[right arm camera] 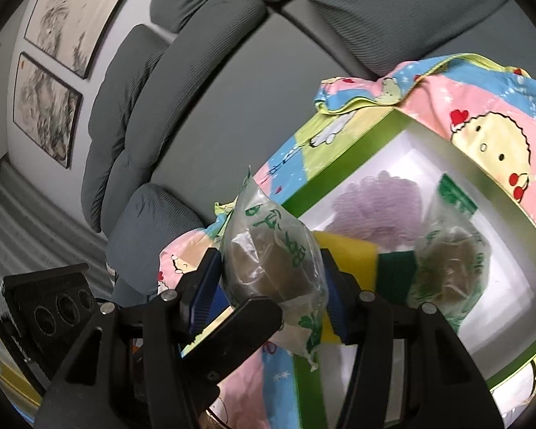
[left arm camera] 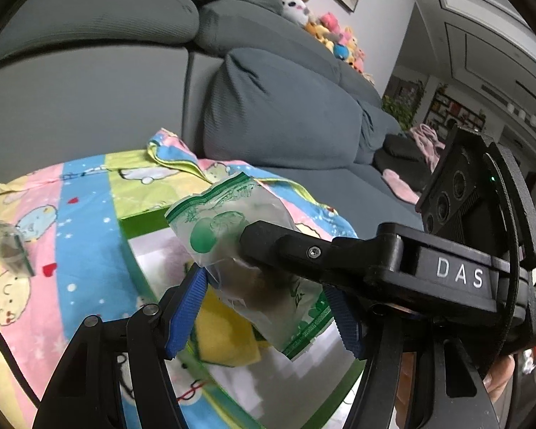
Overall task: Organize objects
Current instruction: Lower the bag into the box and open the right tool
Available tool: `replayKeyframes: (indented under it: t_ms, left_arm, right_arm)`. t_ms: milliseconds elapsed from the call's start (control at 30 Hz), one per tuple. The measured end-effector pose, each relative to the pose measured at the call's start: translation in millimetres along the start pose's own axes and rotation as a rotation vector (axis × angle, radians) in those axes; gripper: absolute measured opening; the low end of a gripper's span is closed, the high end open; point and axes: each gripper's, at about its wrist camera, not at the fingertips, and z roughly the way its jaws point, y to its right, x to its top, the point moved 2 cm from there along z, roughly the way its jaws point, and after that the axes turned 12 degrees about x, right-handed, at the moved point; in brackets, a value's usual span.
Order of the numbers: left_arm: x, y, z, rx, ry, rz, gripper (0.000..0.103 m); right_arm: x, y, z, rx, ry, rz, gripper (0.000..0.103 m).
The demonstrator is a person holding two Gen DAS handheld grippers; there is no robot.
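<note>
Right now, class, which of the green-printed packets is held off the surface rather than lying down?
The packet clamped between both hand-held grippers over the box's green edge. Another packet lies inside the box; a third rests on the cartoon blanket.

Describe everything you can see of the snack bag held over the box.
The snack bag is a clear crinkled plastic packet with green printing and a green sealed edge, holding a round brown item. It hangs tilted above the green-rimmed box. Both the left gripper and the right gripper close their blue pads on it.
</note>
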Motion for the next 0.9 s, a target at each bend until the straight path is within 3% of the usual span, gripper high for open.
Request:
replayKeyframes:
  t_ms: [300,900]
  left_arm:
    - [-7,8,36,-0.012,-0.081,-0.014,0.067]
    - [-16,-1,32,0.017,-0.106,-0.043,0.067]
  right_arm:
    - [5,31,3,-0.120,0.013,0.092,0.054]
    - [7,54,5,-0.222,0.043,0.159,0.054]
